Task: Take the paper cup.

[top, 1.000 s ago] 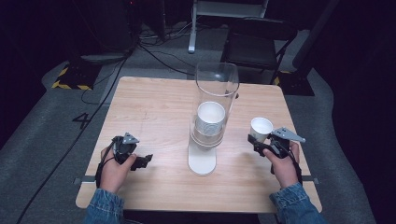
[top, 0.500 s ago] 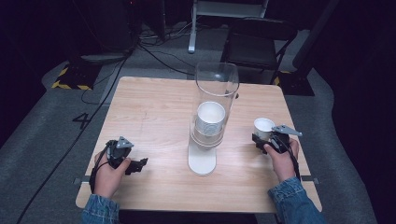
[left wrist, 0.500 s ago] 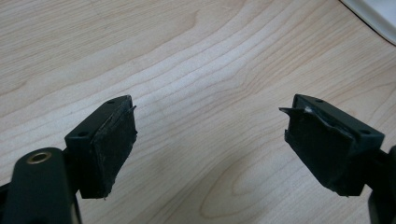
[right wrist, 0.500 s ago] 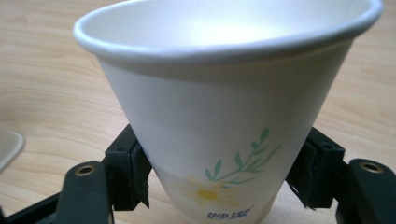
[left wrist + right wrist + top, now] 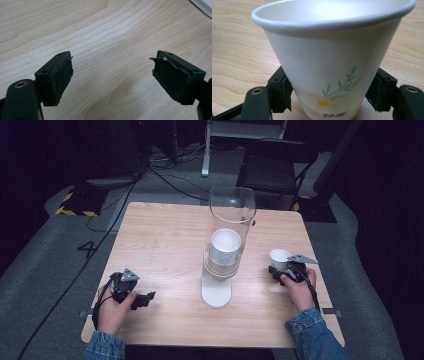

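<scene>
A white paper cup (image 5: 329, 57) with a daisy print stands upright between the jaws of my right gripper (image 5: 332, 98), whose pads press its lower sides. In the high view this cup (image 5: 279, 257) is at the table's right side, with the right gripper (image 5: 275, 270) shut on it. A tall clear tube (image 5: 231, 220) on a white base (image 5: 216, 293) stands mid-table with stacked white cups (image 5: 225, 247) inside. My left gripper (image 5: 146, 298) is near the front left edge. Its jaws (image 5: 112, 72) stand wide open over bare wood.
The wooden table (image 5: 160, 240) has bare room left of the tube. The front edge lies close to both hands. Beyond the far edge are a dark chair (image 5: 277, 165) and cables on the grey floor.
My left hand has drawn its gripper slightly left and back toward the front edge. The right gripper has barely moved and keeps hold of the cup.
</scene>
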`<state>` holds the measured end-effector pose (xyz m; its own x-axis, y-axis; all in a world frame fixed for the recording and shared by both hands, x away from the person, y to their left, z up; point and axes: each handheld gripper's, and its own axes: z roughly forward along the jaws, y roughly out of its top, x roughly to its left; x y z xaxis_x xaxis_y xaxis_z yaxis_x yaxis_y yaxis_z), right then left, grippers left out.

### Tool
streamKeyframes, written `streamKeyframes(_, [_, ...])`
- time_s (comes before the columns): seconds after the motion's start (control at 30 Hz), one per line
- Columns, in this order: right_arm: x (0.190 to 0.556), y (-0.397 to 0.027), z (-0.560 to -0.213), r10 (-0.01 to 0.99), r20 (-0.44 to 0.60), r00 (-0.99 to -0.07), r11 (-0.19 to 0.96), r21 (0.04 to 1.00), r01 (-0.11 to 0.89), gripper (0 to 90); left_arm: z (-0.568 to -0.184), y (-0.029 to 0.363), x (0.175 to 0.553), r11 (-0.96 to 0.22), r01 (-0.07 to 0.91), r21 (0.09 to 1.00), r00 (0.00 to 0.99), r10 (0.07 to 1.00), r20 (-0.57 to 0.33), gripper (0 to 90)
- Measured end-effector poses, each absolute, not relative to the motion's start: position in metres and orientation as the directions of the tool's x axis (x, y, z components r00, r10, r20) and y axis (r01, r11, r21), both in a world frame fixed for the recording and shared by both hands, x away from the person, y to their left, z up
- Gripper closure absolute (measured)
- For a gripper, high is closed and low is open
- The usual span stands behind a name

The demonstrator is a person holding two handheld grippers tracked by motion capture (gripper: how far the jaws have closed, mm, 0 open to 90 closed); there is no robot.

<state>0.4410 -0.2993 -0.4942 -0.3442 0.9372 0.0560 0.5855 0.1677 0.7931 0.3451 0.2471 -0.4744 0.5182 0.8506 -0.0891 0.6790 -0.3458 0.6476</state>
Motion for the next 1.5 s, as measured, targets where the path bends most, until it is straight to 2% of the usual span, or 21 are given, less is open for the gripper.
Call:
streamKeyframes(0.3, [0.441,-0.302,-0.499,0.941,0.055,-0.334,0.166,0.784,0.598,30.5,-0.475,0.246,0.346,-0.342,0.684,0.645,0.517,0.851,-0.097,16.4])
streamKeyframes(0.4, [0.44,-0.303,-0.499,0.941,0.053,-0.335,0.169,0.784,0.598,26.9,-0.475,0.246,0.346,-0.343,0.683,0.644,0.516,0.851,-0.094,16.4])
streamKeyframes(0.43, [0.44,-0.303,-0.499,0.943,0.05,-0.33,0.168,0.786,0.596,20.8,-0.475,0.246,0.347,-0.346,0.682,0.644,0.521,0.848,-0.096,16.4])
streamKeyframes(0.47, [0.44,-0.303,-0.499,0.943,0.048,-0.33,0.168,0.788,0.592,18.9,-0.475,0.246,0.347,-0.35,0.679,0.645,0.524,0.847,-0.092,16.4])
streamKeyframes(0.57, [0.438,-0.303,-0.497,0.943,0.054,-0.327,0.158,0.794,0.587,15.6,-0.475,0.245,0.347,-0.345,0.68,0.647,0.521,0.848,-0.097,16.4])
streamKeyframes(1.13, [0.399,-0.316,-0.465,0.926,0.069,-0.37,0.142,0.848,0.511,15.6,-0.473,0.248,0.341,-0.341,0.679,0.65,0.521,0.848,-0.1,16.2])
streamKeyframes(1.3, [0.382,-0.321,-0.453,0.906,0.084,-0.414,0.138,0.867,0.478,15.5,-0.473,0.251,0.336,-0.336,0.679,0.653,0.522,0.846,-0.107,16.1])
streamKeyframes(1.4, [0.372,-0.32,-0.448,0.875,0.102,-0.474,0.15,0.873,0.464,15.5,-0.472,0.251,0.334,-0.347,0.671,0.655,0.531,0.841,-0.098,16.2])
streamKeyframes(1.43, [0.365,-0.315,-0.446,0.842,0.132,-0.523,0.152,0.872,0.465,15.4,-0.472,0.25,0.333,-0.345,0.669,0.658,0.532,0.841,-0.101,16.2])
streamKeyframes(1.5, [0.363,-0.313,-0.446,0.827,0.138,-0.545,0.159,0.872,0.462,15.4,-0.471,0.249,0.332,-0.344,0.67,0.658,0.534,0.839,-0.105,16.2])
